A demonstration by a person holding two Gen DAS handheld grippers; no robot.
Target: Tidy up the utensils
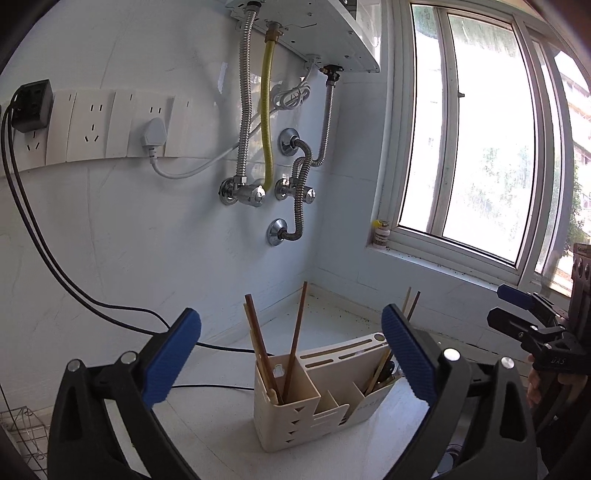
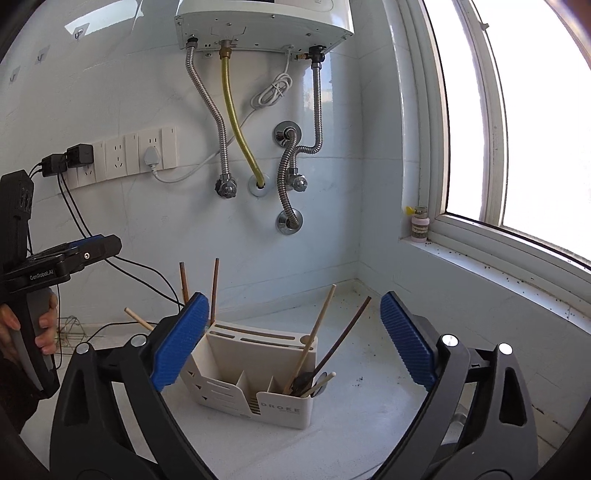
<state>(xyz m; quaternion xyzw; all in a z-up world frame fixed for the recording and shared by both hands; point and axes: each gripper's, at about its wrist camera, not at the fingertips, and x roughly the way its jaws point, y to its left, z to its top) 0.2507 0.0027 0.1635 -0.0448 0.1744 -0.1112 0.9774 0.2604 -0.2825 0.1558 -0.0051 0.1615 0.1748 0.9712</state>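
Observation:
A cream utensil holder stands on the white counter in the corner. Brown chopsticks stick up from one end compartment. At the other end, more chopsticks and a dark utensil lean out. My left gripper is open, its blue pads wide on either side of the holder and nothing between them. My right gripper is open too, above and in front of the holder, and empty. Each gripper shows at the edge of the other's view, the left one held by a hand.
Wall sockets with plugs and black cables run down the left wall. Metal and yellow hoses hang from a water heater. A small bottle stands on the window sill. A wire rack sits low on the left.

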